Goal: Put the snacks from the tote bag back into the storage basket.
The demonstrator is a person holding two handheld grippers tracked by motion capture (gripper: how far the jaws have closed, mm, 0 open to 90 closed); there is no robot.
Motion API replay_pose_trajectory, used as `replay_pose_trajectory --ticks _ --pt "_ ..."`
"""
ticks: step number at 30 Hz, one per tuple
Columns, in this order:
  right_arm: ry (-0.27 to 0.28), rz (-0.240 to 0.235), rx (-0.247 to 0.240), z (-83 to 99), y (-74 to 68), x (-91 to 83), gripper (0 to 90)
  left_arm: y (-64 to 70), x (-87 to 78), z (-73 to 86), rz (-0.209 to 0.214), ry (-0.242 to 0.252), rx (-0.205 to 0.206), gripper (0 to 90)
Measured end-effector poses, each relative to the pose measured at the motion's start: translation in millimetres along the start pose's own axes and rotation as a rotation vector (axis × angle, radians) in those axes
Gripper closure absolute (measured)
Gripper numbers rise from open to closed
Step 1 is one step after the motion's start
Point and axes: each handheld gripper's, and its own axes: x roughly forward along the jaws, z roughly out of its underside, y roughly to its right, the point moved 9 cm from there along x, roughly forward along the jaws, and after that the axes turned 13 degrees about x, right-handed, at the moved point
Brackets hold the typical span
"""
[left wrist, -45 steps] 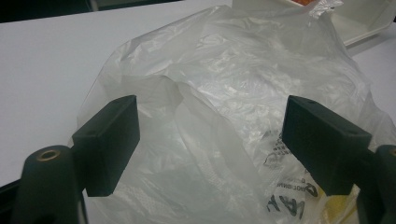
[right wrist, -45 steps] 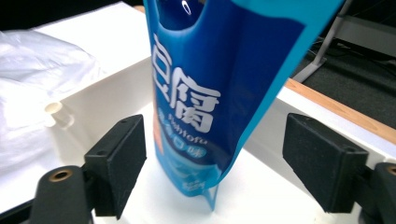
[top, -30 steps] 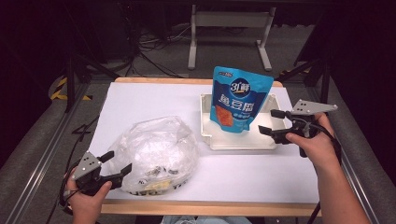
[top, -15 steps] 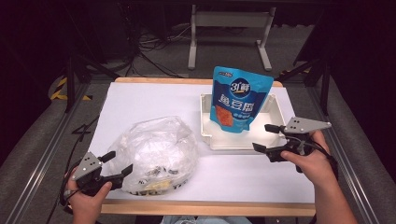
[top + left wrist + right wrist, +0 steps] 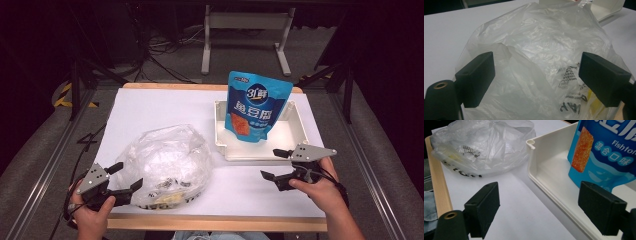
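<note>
Since the earlier frame, the right tongs [image 5: 274, 164] have moved nearer and a little left, away from the white tray [image 5: 220, 131] with the blue pouch [image 5: 256, 109]. They are wide open and hold nothing, just above the worktop [image 5: 150, 107]. At the near left, the left tongs [image 5: 128, 176] are also wide open, with the clear plastic bag [image 5: 167, 162] between the jaws, pointing right.

High view overhead, gripper views close, low
</note>
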Motion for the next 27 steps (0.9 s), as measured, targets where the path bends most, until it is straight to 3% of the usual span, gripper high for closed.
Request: replay_pose_trajectory --ticks 3,5,12,15,17,20,27 --pt "0.016 -0.006 0.005 4.5 0.0 4.2 18.5 -0.1 0.1 0.2 0.001 0.0 0.001 13.3" --pt "-0.003 0.013 -0.006 12.9 3.4 10.0 18.5 -0.7 0.3 0.8 0.001 -0.001 0.001 12.6" --pt "-0.006 -0.009 0.006 22.6 6.6 20.4 17.8 -1.9 1.1 1.7 0.003 -0.002 -0.001 10.8" --pt "0.029 -0.03 0.007 27.5 7.7 26.1 18.0 -2.5 2.2 3.0 0.007 -0.008 -0.001 8.6" --pt "0.024 -0.036 0.026 34.5 10.7 31.4 18.1 -3.9 2.8 3.6 0.004 -0.005 -0.004 7.3" --pt "0.003 -0.004 0.04 40.6 18.3 35.5 18.0 -4.8 2.8 4.1 0.002 -0.004 -0.005 6.4" --pt "-0.002 0.011 0.04 41.5 21.3 34.5 17.7 -6.0 3.0 4.2 0.001 0.002 -0.013 5.2"
